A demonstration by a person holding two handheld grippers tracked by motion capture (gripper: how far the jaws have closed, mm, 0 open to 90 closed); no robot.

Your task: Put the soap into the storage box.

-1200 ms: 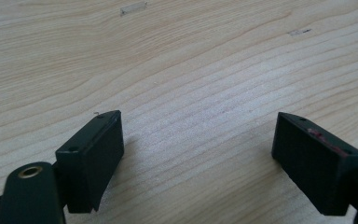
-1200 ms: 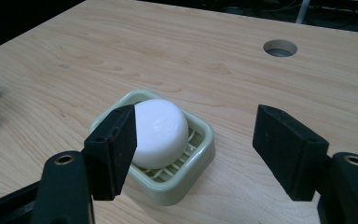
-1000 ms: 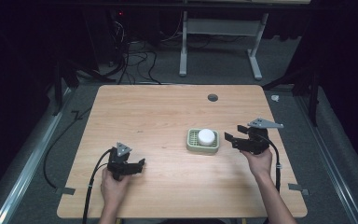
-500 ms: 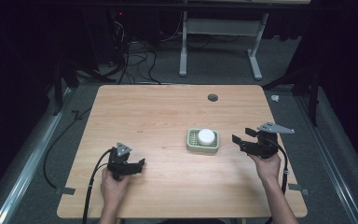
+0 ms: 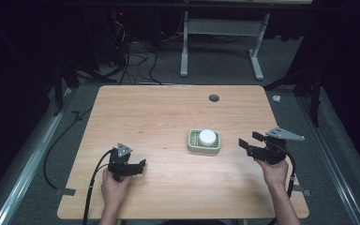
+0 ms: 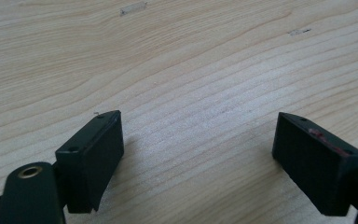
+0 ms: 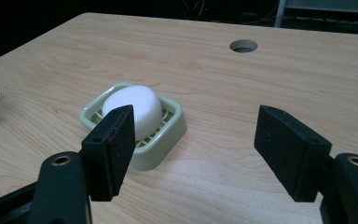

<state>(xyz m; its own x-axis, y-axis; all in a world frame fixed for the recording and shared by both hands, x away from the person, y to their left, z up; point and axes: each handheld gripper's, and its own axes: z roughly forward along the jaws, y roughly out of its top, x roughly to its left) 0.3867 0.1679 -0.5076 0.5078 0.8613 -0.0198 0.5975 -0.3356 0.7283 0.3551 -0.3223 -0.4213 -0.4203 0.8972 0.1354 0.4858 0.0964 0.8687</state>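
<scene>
The left gripper (image 5: 142,165) was held open over bare table (image 5: 159,122). The white soap (image 5: 207,137) lay in the green soap dish (image 5: 193,145) at centre. The right gripper (image 5: 246,142), just right of the dish, was open and empty, its jaws having just been opening; the light dish could be pushed away if a jaw struck its rim.

We see a round white soap (image 5: 207,137) lying flat in a pale green slatted dish (image 5: 193,146). The dish sits on the table (image 5: 159,117), right of centre, nearer the right edge than the left.

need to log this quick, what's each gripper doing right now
left gripper: open, holding nothing
right gripper: open, jaws have just been opening, nothing between them
</scene>
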